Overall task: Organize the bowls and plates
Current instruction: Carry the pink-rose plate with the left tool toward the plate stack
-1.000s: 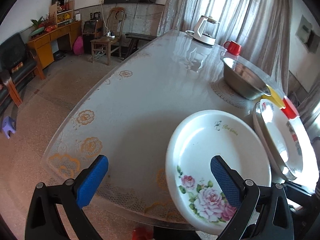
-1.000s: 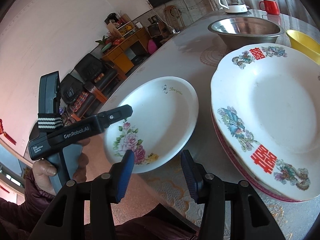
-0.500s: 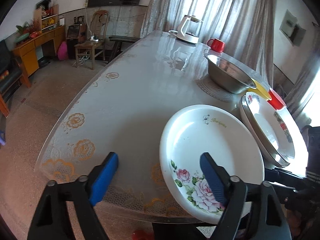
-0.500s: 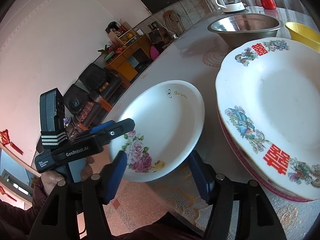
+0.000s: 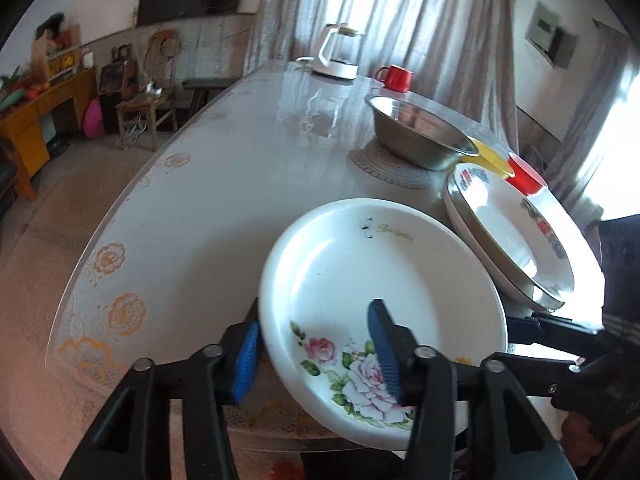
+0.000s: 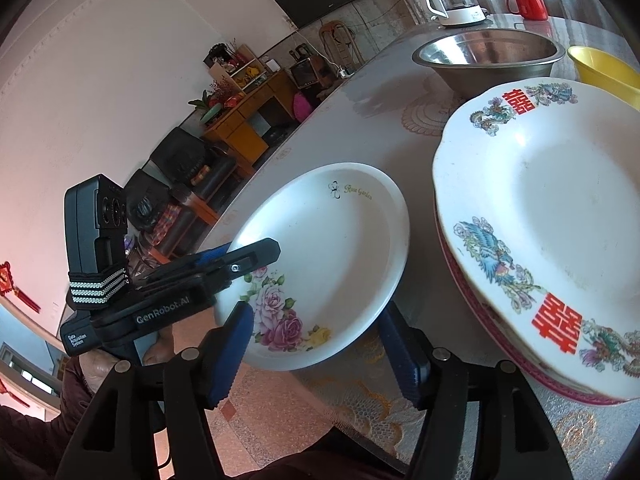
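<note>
A white rose-pattern plate (image 5: 384, 280) lies at the table's near edge, also in the right wrist view (image 6: 320, 248). My left gripper (image 5: 316, 348) straddles the plate's near-left rim, one pad under the rim and one inside the plate; the jaws stand apart. It shows from the side in the right wrist view (image 6: 240, 258). My right gripper (image 6: 316, 352) is open, one finger at each side of the plate's near rim. A stack of red-character plates (image 6: 552, 216) sits to the right, also in the left wrist view (image 5: 512, 228).
A steel bowl (image 5: 420, 136), a yellow bowl (image 6: 604, 72) and a red bowl (image 5: 526, 176) stand behind the stack. A kettle (image 5: 338, 56) and red mug (image 5: 396, 78) are at the far end. The table edge (image 5: 80, 264) curves on the left.
My left gripper has moved right onto the rose plate's rim and its jaws have narrowed. My right gripper has opened wider and come up to the plate's near edge.
</note>
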The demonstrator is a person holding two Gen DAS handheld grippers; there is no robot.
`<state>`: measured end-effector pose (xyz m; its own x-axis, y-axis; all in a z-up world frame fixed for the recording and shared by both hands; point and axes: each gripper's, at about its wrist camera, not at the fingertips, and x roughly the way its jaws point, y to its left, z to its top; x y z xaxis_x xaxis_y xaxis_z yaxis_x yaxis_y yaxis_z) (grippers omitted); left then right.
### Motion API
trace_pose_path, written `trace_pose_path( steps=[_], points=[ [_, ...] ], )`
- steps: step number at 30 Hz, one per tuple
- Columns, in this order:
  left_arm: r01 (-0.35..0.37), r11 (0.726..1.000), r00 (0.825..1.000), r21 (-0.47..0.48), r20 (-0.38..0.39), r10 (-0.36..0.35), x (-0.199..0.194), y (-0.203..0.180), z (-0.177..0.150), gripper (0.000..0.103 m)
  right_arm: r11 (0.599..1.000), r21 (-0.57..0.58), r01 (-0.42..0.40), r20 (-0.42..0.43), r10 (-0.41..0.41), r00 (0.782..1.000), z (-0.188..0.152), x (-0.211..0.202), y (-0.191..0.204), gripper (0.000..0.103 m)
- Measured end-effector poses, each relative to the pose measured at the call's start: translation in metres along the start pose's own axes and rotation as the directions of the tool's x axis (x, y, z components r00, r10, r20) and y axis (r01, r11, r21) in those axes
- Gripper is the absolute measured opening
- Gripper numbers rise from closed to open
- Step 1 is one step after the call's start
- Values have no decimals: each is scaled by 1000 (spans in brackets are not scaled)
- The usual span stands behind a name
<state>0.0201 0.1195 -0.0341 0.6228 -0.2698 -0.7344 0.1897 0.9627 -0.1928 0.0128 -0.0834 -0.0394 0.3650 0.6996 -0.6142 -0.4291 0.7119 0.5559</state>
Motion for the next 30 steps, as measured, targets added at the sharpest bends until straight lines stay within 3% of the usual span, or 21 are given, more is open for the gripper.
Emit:
trace_pose_path(
  steps=[3, 4, 5, 8, 13, 16, 18, 19, 20, 23, 30],
  points=[
    [-19, 999, 1000, 28, -10, 19, 2, -4, 1, 58, 1000, 5, -8, -1, 8, 1000, 0, 0, 0, 69],
    [-10, 1000, 1000, 27, -16, 10, 2, -4, 2, 63, 1000, 6, -7, -1, 7, 1000, 0, 0, 1, 69],
    [2, 1000, 1000, 16, -21, -2, 3, -3, 3, 76, 1000, 6, -6, -2, 6, 1000, 0, 1, 1, 70],
    [-9, 1000, 1000, -25, -25, 9, 5, 4, 8, 87, 1000, 4, -3, -2, 3, 1000, 0, 1, 2, 73],
    [-23, 997, 999, -78, -31, 21, 6, 15, 11, 98, 1000, 3, -6, 0, 6, 1000, 1, 3, 3, 74],
    [16, 997, 1000, -74, -22, -18, 7, 18, 12, 100, 1000, 7, -12, 2, 12, 1000, 1, 4, 2, 75],
    [70, 994, 997, -78, -6, -71, 5, 20, 10, 98, 1000, 5, -12, 2, 12, 1000, 0, 4, 3, 76],
    [79, 994, 997, -74, -7, -80, 5, 20, 10, 89, 1000, 6, -13, 3, 13, 1000, 0, 4, 2, 76],
    [73, 996, 997, -56, -10, -74, 5, 18, 11, 69, 1000, 10, -16, 4, 16, 1000, 1, 4, 1, 76],
    [58, 997, 998, -47, -8, -58, 6, 19, 12, 33, 999, 29, -28, 7, 28, 1000, 2, 3, -2, 76],
    [38, 998, 999, -43, 23, -37, -1, 16, 4, 33, 1000, 14, -3, 13, 2, 1000, 1, 5, 2, 77]
  ],
)
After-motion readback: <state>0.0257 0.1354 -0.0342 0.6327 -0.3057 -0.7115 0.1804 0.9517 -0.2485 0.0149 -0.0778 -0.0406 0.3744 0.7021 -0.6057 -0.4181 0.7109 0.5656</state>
